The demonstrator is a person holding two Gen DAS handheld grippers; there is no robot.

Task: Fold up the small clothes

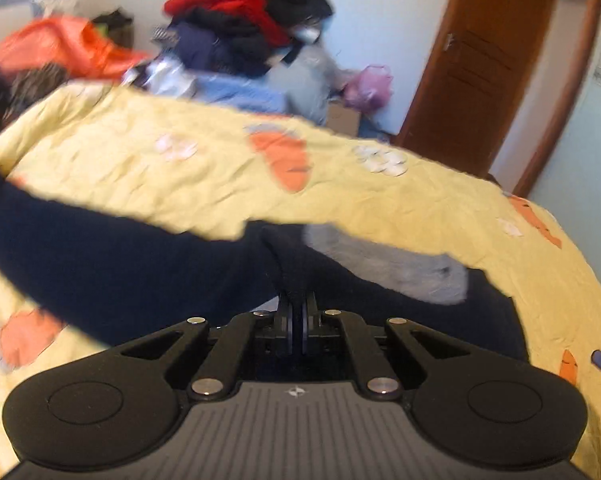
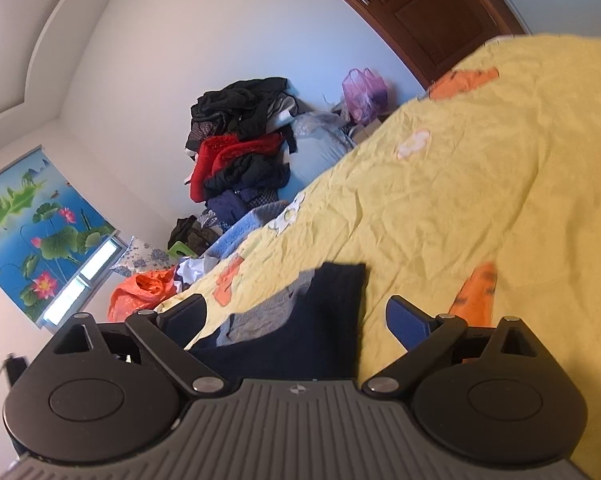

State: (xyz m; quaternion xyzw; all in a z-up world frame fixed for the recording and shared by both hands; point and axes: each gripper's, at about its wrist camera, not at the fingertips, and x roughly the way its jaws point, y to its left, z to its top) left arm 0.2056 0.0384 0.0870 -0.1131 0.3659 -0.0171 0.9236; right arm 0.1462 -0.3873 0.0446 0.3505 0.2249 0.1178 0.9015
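While the yellow bedspread (image 1: pixel 380 208) printed with orange carrots and white flowers covers the bed and fills most of both views, a tall heap of clothes (image 1: pixel 244 28) in black, red and navy stands against the white wall beyond the bed's far edge, with a brown wooden door (image 1: pixel 484 60) to its right. Beside the heap lie an orange plastic bag (image 1: pixel 64 48) and a purple plastic bag (image 1: pixel 368 84), and a lotus-pond blind (image 2: pixel 32 216) hangs over the window in the right wrist view. On the bedspread, near its front edge, lies the dark navy garment (image 1: pixel 120 264), with a grey part (image 1: pixel 384 264) showing on its top; a long navy stretch runs off to the left in the left wrist view. The left gripper (image 1: pixel 298 304) has its jaws pinched together on a raised fold of that navy cloth. The right gripper (image 2: pixel 296 320) stands wide apart, its blue-padded fingers (image 2: pixel 410 322) on either side of a squared navy end of the garment and not pressing it.
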